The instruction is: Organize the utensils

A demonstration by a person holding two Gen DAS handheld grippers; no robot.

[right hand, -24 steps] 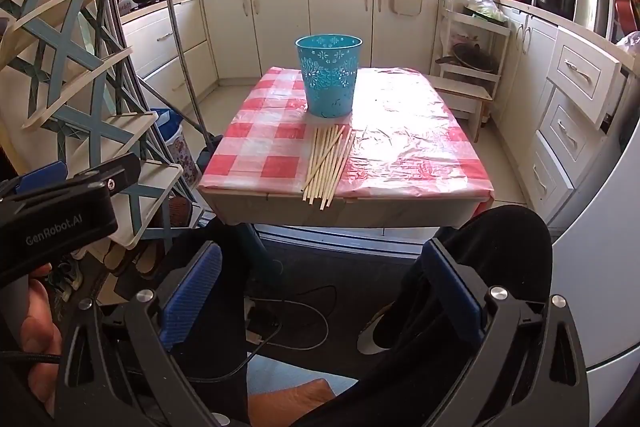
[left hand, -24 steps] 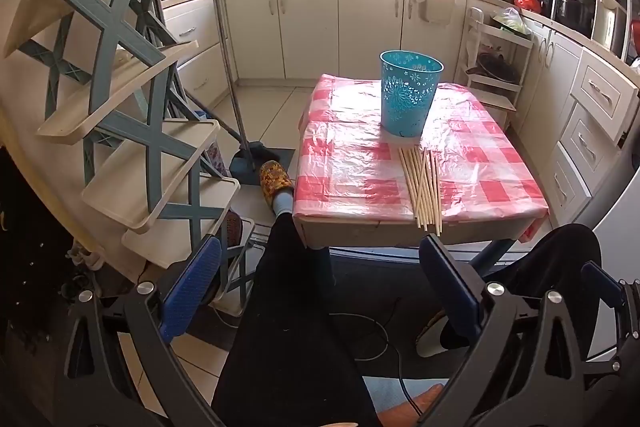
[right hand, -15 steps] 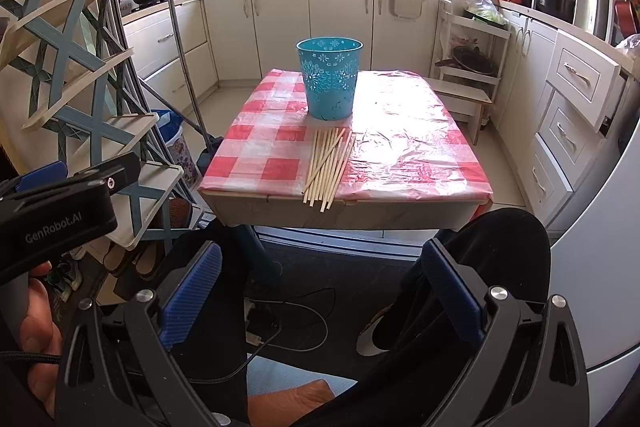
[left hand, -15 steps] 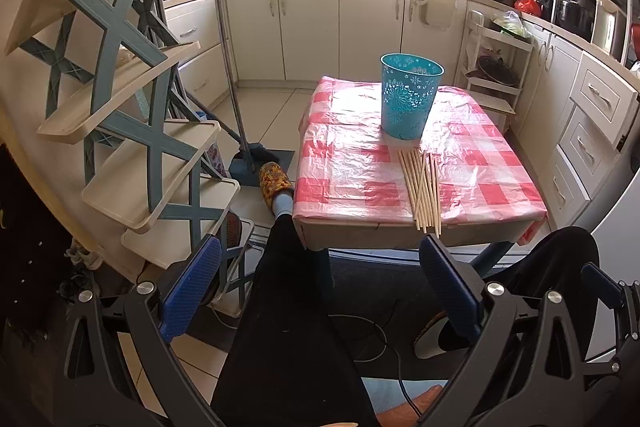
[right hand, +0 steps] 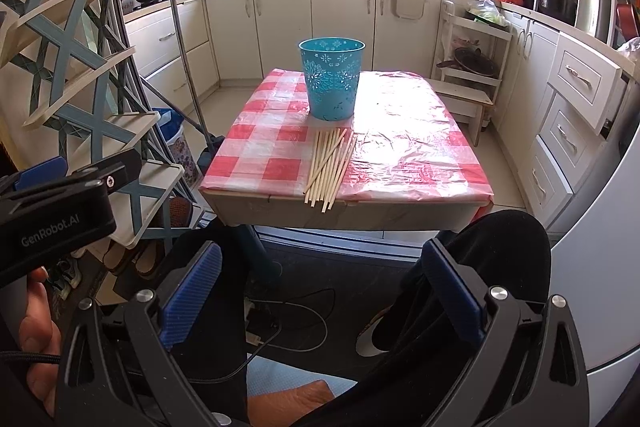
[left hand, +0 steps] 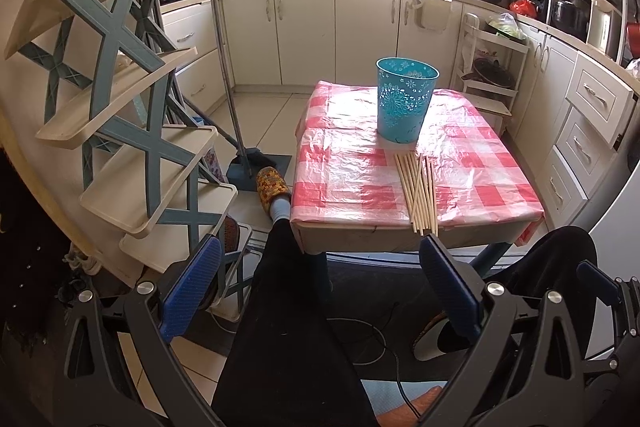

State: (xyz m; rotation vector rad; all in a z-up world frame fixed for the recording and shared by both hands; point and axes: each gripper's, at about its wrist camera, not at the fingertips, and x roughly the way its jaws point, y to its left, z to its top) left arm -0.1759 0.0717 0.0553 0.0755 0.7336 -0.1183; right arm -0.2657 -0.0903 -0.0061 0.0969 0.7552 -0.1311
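Several wooden chopsticks [left hand: 418,191] [right hand: 329,166] lie in a loose bundle at the near edge of a small table [left hand: 340,195] [right hand: 412,163] with a red-checked plastic cover. Just behind them stands an upright teal perforated bucket [left hand: 405,99] [right hand: 332,79]. My left gripper [left hand: 320,287] is open, well short of the table and below its edge, over the person's dark-trousered lap. My right gripper [right hand: 322,287] is open too, also short of the table, nothing between its blue pads [right hand: 192,291]. The left gripper's black body [right hand: 60,211] shows at the left of the right wrist view.
A tiered beige and blue shelf rack [left hand: 120,115] stands left of the table. A broom and dustpan [left hand: 248,163] lean beside it. White cabinets [left hand: 304,31] line the back and right walls. A small stool shelf [right hand: 468,95] sits right of the table. Cables [right hand: 280,319] lie on the floor below.
Both views have shifted very slightly; the table sits a touch lower and closer in the frames. Both grippers stay open and empty.
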